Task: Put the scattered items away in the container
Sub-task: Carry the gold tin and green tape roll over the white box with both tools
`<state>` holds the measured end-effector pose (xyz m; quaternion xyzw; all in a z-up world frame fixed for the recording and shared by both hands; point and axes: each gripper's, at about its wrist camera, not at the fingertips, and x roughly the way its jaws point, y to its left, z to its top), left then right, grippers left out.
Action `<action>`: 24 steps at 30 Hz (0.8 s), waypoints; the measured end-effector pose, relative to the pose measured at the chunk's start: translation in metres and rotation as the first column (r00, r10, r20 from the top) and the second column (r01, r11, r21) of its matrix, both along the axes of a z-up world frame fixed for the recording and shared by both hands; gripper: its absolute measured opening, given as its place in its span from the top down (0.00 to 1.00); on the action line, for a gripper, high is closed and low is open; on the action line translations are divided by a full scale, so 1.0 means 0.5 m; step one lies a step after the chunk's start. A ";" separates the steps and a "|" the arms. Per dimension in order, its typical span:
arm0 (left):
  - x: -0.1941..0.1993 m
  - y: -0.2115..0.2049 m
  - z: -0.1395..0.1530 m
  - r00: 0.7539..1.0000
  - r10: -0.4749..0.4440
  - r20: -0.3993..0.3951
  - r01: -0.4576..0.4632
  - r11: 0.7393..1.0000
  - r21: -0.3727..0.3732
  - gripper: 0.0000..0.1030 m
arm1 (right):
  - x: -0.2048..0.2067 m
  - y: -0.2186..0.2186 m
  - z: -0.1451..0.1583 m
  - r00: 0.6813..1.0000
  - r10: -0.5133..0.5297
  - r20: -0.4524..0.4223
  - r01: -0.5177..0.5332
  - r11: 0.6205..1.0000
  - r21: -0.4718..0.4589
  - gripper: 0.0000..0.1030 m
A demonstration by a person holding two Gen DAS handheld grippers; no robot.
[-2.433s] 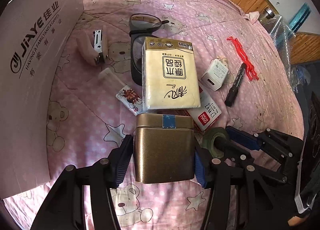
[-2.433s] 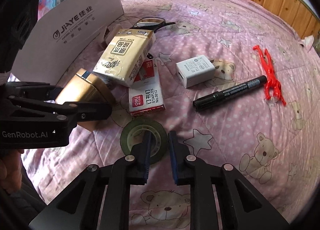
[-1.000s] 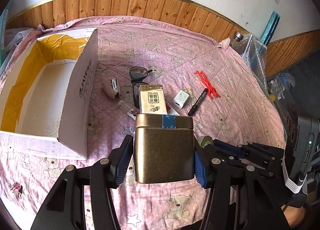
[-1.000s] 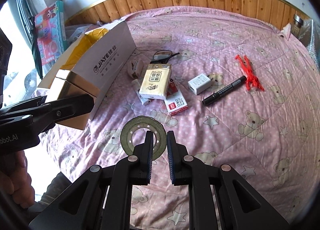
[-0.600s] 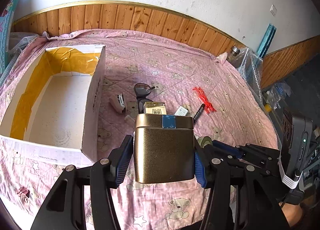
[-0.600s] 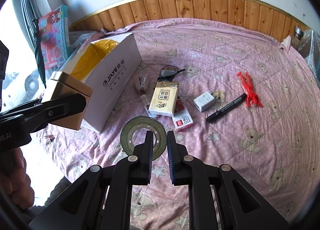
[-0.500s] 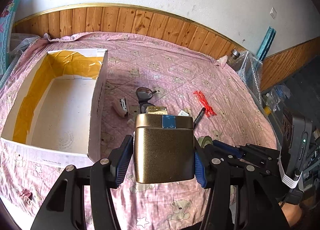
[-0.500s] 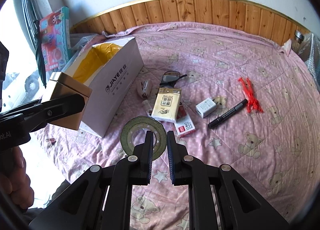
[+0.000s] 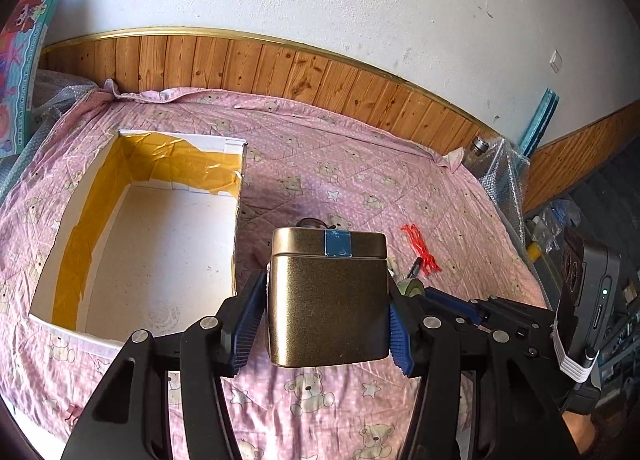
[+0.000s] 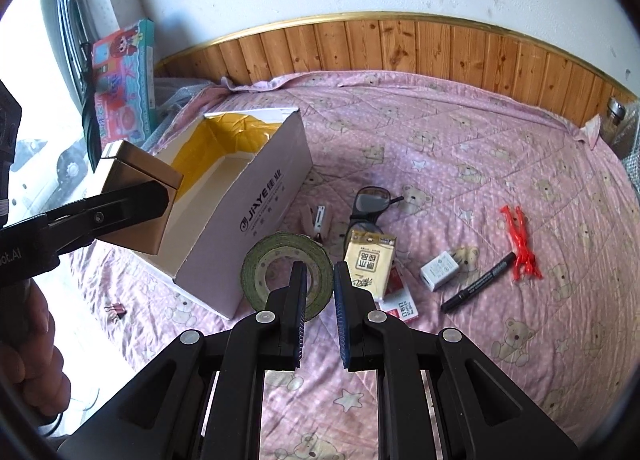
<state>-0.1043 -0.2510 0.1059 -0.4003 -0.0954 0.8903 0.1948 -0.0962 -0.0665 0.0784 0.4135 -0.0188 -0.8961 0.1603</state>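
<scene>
My left gripper (image 9: 326, 314) is shut on a gold tin (image 9: 328, 300) with a blue tape strip on its lid, held in the air just right of the open white cardboard box (image 9: 236, 220). The box's inside is bare, with yellow tape on its walls. In the right wrist view the gold tin (image 10: 136, 200) hangs over the near end of the box (image 10: 248, 216). My right gripper (image 10: 318, 292) is shut on the rim of a green tape roll (image 10: 280, 272), lifted above the bed. The tape roll (image 9: 412, 287) peeks out beside the tin.
On the pink bear-print quilt (image 10: 500, 164) lie glasses (image 10: 370, 200), a stapler (image 10: 320, 220), a tissue pack (image 10: 370, 262), a staples box (image 10: 400, 308), a white charger (image 10: 439, 271), a black marker (image 10: 478, 283), a red plastic clip (image 10: 518, 240) and a small binder clip (image 10: 115, 309). Wood panelling borders the bed.
Both grippers have risen higher above the bed with their loads. The left one has carried the tin leftward, toward and over the box's near end; the items look smaller and farther.
</scene>
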 end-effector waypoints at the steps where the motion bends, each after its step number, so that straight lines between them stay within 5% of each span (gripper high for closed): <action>1: -0.001 -0.003 0.001 1.000 0.001 0.001 -0.001 1.000 0.004 0.46 | -0.004 -0.002 0.003 1.000 0.002 -0.002 -0.002 1.000 0.001 0.86; 24: -0.073 -0.080 0.029 0.996 0.091 -0.008 -0.091 0.995 0.052 0.46 | -0.110 -0.079 0.083 0.995 0.083 -0.057 -0.086 0.996 -0.040 0.86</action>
